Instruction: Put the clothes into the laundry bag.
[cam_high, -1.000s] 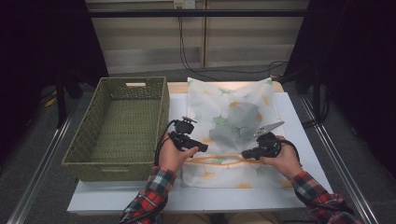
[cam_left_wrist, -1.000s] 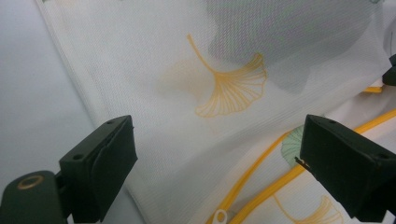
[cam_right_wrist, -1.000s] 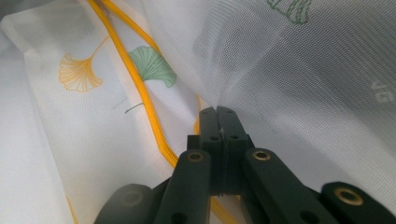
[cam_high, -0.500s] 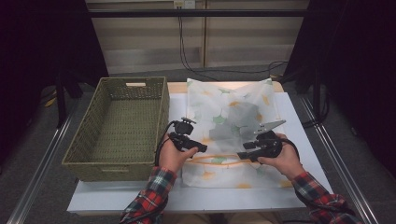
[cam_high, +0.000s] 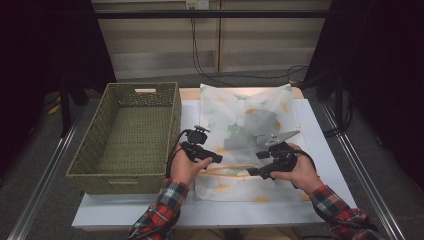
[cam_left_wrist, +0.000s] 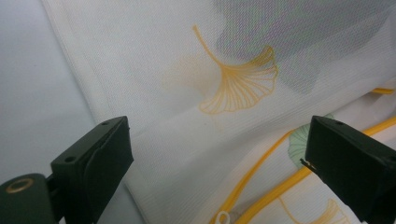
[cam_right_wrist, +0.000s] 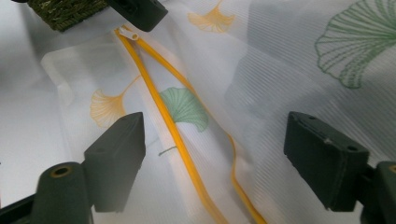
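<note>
Table (cam_high: 320, 150), mesh bag (cam_high: 250, 125) beside wicker basket (cam_high: 127, 135)

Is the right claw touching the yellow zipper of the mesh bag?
Apart. In the right gripper view, the right claw has just been opening; its jaws stand wide beside the yellow zipper, pressing nothing.

Red, white and dark plaid sleeves (cam_high: 162, 215) are worn. Black cables are looped from the black left gripper (cam_high: 220, 160) and right gripper (cam_high: 248, 172), whose blocky jaws are marked by small screw holes.
</note>
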